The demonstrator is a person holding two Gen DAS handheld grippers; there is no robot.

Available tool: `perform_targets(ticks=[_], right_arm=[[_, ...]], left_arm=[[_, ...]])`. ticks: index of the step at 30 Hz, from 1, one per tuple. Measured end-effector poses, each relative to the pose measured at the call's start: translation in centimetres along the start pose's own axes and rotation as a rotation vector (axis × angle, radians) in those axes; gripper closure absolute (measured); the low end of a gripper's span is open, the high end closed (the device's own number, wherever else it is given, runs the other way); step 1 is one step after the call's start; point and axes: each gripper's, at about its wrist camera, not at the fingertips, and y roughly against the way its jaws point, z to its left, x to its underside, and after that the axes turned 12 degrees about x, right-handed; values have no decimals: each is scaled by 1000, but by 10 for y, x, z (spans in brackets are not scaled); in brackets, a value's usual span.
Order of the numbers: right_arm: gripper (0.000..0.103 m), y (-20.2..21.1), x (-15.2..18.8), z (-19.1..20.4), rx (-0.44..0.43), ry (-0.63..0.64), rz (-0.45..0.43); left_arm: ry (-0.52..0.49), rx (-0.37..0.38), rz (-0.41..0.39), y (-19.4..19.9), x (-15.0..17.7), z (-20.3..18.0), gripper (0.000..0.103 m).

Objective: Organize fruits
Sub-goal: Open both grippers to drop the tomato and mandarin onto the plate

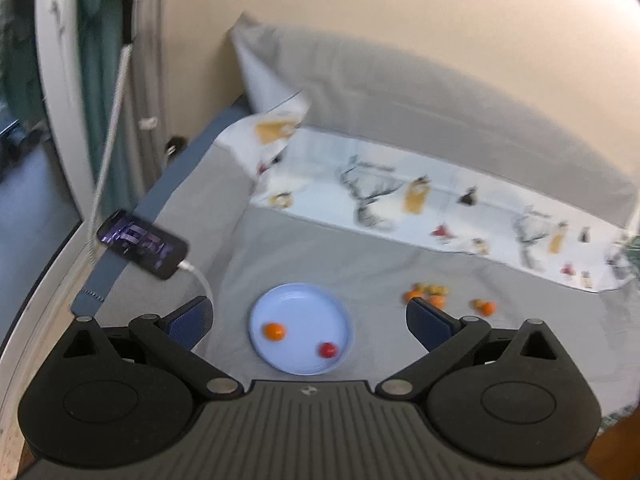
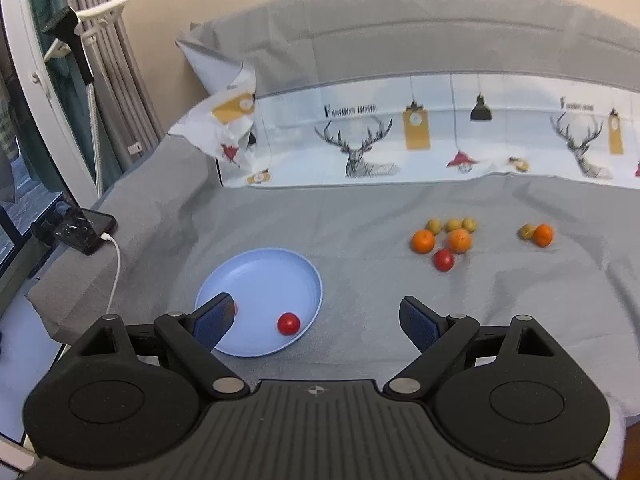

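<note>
Black ribbed gripper (image 2: 318, 322) bodies (silver pivot screws) carry blue-padded jaws.

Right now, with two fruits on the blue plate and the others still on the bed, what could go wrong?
1. The blue plate sits on soft, wrinkled grey bedding, so a push on its rim may tip it and roll out the red fruit.
2. The loose fruits are round and close together; picking one may scatter its neighbours.
3. The phone and its white cable lie near the plate and could be snagged.
</note>
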Motion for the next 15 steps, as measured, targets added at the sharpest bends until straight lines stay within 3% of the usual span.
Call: perform_targets(ticks=[4, 10, 15], right_arm=[[12, 21, 3, -8, 29, -7, -35], [12, 38, 8, -22, 60, -47, -60], [12, 42, 11, -25, 61, -66, -63]], left_arm=[[-40, 55, -78, 46, 7, -28, 0], [-19, 42, -180, 89, 9, -34, 0], [-52, 28, -185, 101, 15, -41, 0]])
